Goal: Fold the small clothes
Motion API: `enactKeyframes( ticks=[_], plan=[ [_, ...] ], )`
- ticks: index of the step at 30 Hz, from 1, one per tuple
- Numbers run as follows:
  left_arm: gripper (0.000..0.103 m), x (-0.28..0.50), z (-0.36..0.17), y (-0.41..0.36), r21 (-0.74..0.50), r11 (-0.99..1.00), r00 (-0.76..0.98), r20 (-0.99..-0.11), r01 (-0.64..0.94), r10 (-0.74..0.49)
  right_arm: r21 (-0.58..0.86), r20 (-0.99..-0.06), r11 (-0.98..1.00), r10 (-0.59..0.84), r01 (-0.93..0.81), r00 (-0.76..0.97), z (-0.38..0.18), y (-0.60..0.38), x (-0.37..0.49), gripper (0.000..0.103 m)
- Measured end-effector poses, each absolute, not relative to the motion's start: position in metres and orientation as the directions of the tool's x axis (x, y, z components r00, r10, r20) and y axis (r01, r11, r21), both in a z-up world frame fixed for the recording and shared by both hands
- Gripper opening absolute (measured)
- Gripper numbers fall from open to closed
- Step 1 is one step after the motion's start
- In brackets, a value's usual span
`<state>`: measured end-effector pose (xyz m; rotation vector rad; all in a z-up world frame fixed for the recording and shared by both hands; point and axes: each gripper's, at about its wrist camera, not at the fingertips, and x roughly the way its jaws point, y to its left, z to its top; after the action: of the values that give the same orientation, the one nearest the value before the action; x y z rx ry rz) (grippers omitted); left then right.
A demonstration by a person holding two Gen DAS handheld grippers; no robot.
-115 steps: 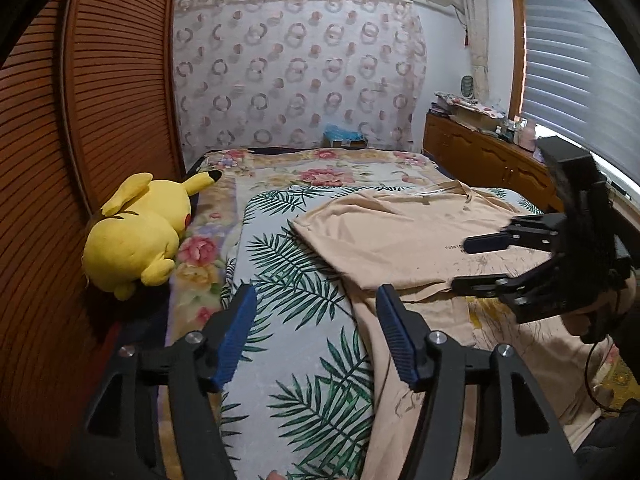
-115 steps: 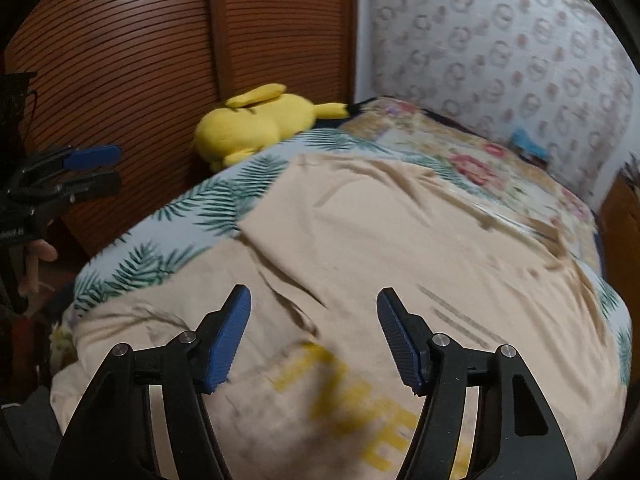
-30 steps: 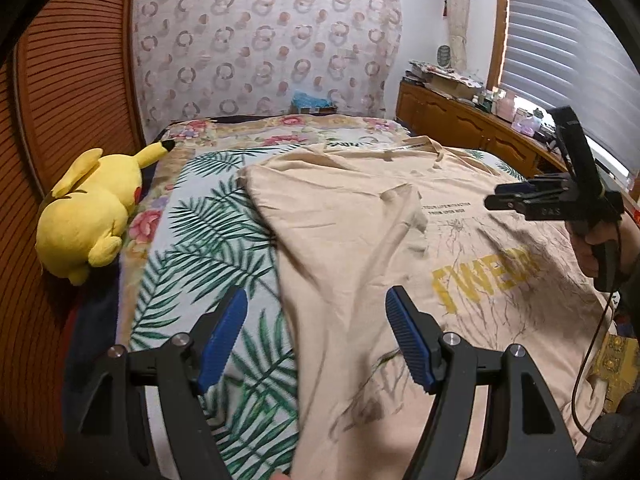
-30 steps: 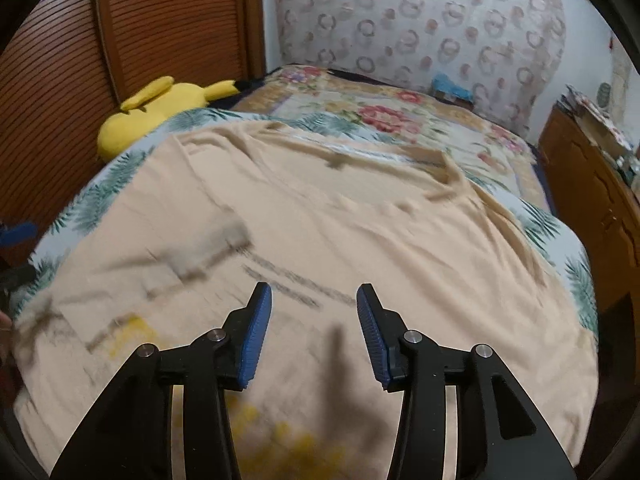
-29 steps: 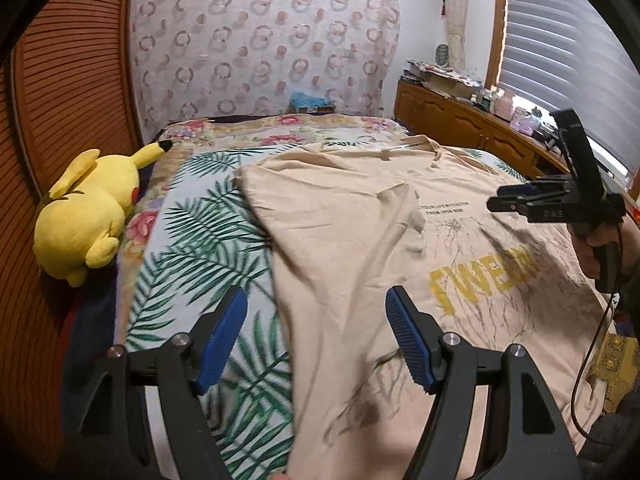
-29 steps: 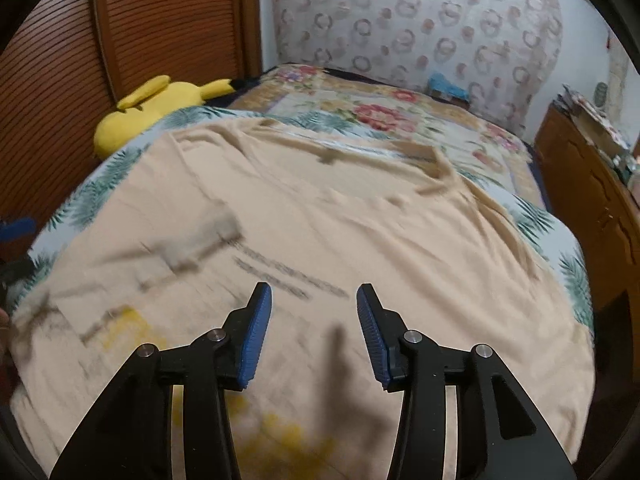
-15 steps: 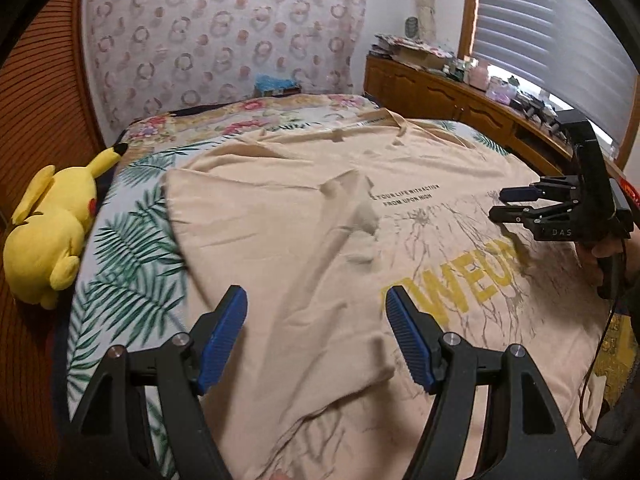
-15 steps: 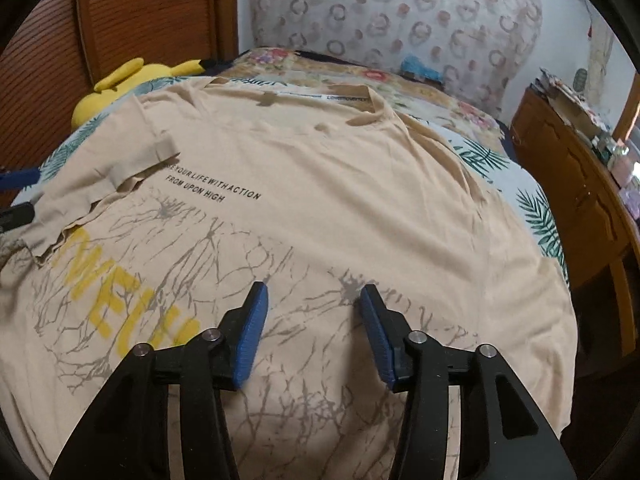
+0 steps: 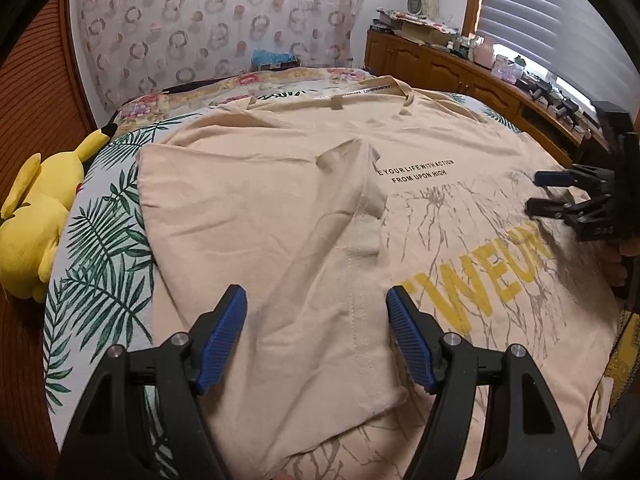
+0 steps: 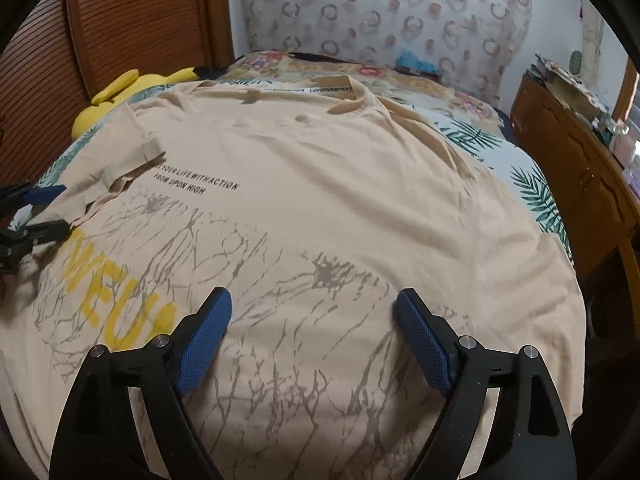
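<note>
A beige T-shirt [image 9: 280, 184] with yellow letters and grey crack print lies spread face up on the bed; it also shows in the right wrist view [image 10: 340, 184]. Its left side and sleeve [image 9: 360, 216] are folded in over the front. My left gripper [image 9: 316, 328] is open and empty above the folded part near the hem. My right gripper [image 10: 312, 328] is open and empty above the shirt's lower right front. Each gripper shows in the other's view: the right one [image 9: 548, 192], the left one [image 10: 44, 212].
The bed has a palm-leaf sheet [image 9: 100, 256] and floral cover. A yellow plush toy [image 9: 32, 216] lies at the bed's left edge by the wooden slatted wall [image 10: 132, 20]. A wooden cabinet [image 10: 580, 160] with clutter stands on the right.
The shirt's left side has been folded over and the shirt flattened. Both grippers have let go; the left one swung right over the fold, and the right one opened wider.
</note>
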<state>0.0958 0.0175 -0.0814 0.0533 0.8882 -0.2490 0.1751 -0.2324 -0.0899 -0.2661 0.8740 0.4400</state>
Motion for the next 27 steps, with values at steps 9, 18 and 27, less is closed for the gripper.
enactKeyframes(
  ticks=[9,18,27],
  plan=[
    [0.098,0.097,-0.085,0.003,-0.017,0.956,0.577,-0.794,0.293,-0.191,-0.018,-0.707,0.950,0.208,-0.312,0.676,-0.058,-0.330,0.146,0.075],
    [0.101,0.098,-0.085,0.002,-0.010,0.955,0.574,-0.797,0.297,-0.187,0.018,-0.745,0.992,0.096,-0.124,0.660,-0.070,-0.430,0.151,0.067],
    [0.103,0.099,-0.085,0.004,-0.009,0.955,0.573,-0.798,0.297,-0.185,0.129,-0.763,0.982,0.189,-0.141,0.618,-0.087,-0.439,0.156,0.044]
  ],
)
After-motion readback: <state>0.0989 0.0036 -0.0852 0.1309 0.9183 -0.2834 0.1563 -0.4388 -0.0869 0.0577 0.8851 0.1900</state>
